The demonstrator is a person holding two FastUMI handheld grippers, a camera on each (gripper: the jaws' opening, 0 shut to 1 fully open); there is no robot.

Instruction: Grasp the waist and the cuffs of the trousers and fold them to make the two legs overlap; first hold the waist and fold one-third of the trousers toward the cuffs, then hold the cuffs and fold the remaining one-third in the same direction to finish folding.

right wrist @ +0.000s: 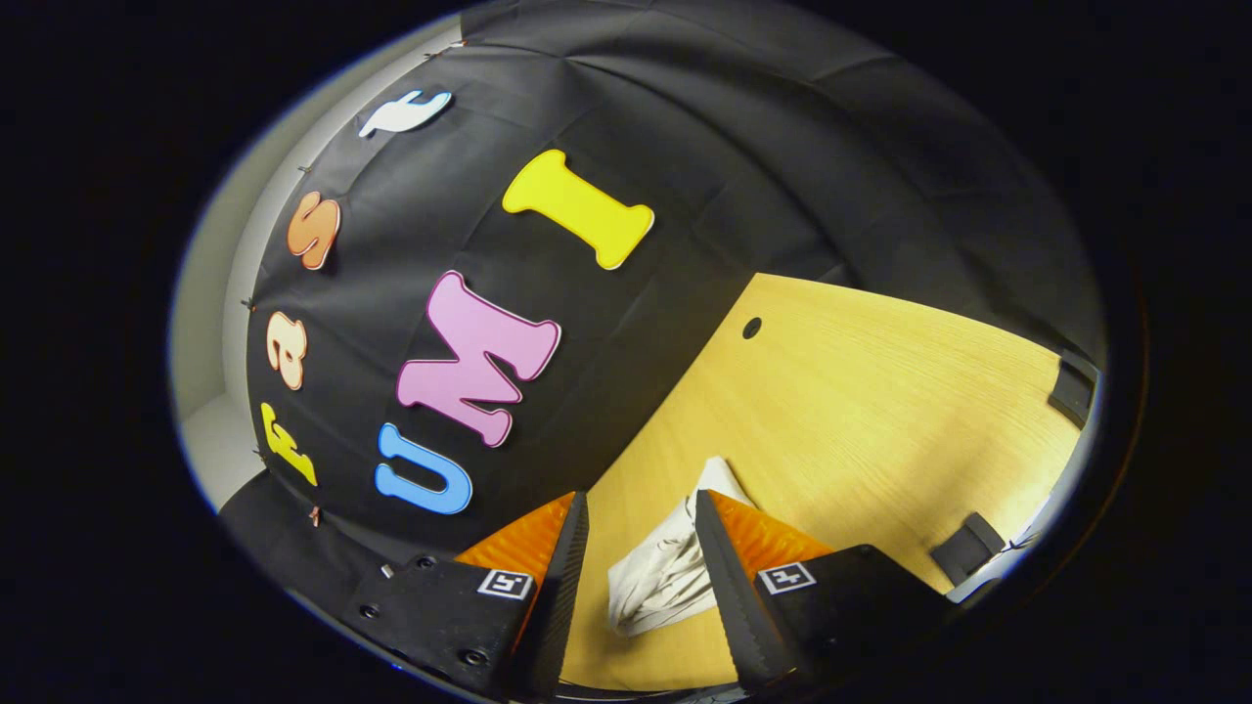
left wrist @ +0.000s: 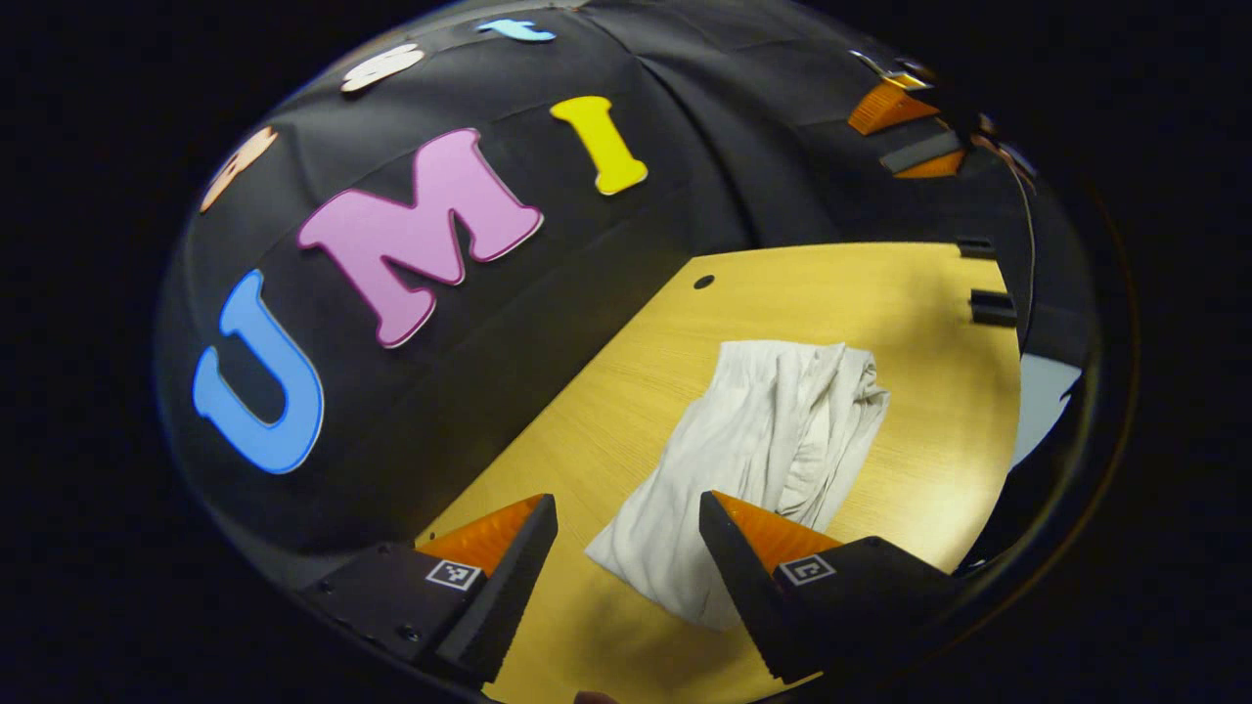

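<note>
The off-white trousers [left wrist: 753,450] lie in a folded, wrinkled bundle on the yellow wooden table [left wrist: 880,293]. In the left gripper view my left gripper [left wrist: 628,516] hangs open above the bundle's near end, which shows in the gap and beside one fingertip [left wrist: 719,518]. It holds nothing. Far off at the upper right of that view is the right gripper [left wrist: 905,132], raised over the table's far side. In the right gripper view my right gripper [right wrist: 638,508] is open, and one end of the trousers [right wrist: 665,577] lies on the table [right wrist: 880,391] between and beneath its fingers.
A small round hole [left wrist: 703,282] [right wrist: 751,328] sits near the table's back edge by the black cloth wall. Black clamps [left wrist: 993,308] [right wrist: 1071,386] grip the table's side edge. Bare wood surrounds the bundle.
</note>
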